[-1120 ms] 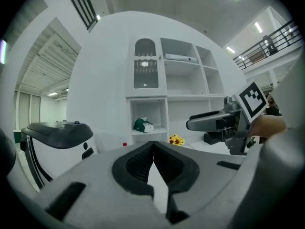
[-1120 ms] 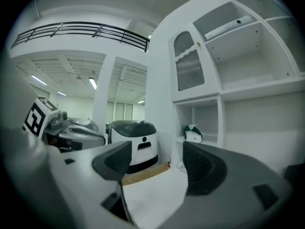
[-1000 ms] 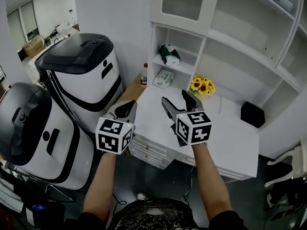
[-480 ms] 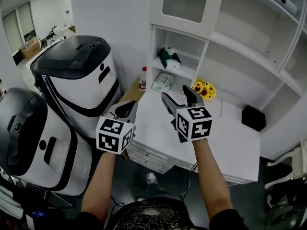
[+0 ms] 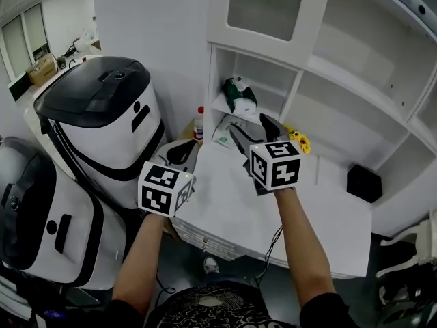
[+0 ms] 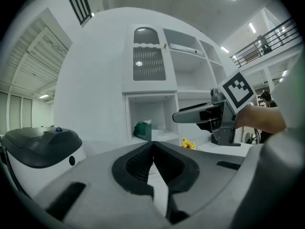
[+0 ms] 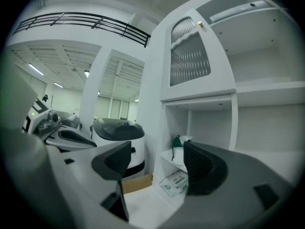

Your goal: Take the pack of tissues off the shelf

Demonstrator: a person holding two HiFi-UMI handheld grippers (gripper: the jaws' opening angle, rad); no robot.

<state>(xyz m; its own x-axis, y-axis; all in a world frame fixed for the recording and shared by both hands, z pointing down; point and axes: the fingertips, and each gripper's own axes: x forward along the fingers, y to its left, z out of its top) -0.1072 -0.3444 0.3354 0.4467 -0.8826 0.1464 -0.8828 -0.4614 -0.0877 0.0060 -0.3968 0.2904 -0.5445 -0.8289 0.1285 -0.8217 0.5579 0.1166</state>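
A green-and-white pack of tissues (image 5: 238, 91) stands on the small shelf (image 5: 225, 108) of the white cubby; it also shows as the pack (image 6: 142, 130) in the left gripper view and the pack (image 7: 180, 149) in the right one. A flat white pack with green print (image 5: 224, 130) lies under that shelf on the counter, also seen as the flat pack (image 7: 175, 183). My right gripper (image 5: 249, 125) is open, held in the air just short of the cubby, nothing between its jaws (image 7: 155, 163). My left gripper (image 5: 181, 150) hangs lower left, shut and empty (image 6: 153, 145).
Two large white-and-black machines (image 5: 102, 125) stand at the left. A red-capped bottle (image 5: 198, 120) is beside the cubby. Yellow flowers (image 5: 299, 142) and a black box (image 5: 362, 182) sit on the white counter (image 5: 321, 203). A frosted-glass door (image 5: 265, 9) is above the cubby.
Both grippers have moved forward and up toward the cubby; the right one now overlaps the flat pack in the head view. Neither jaw state changed.
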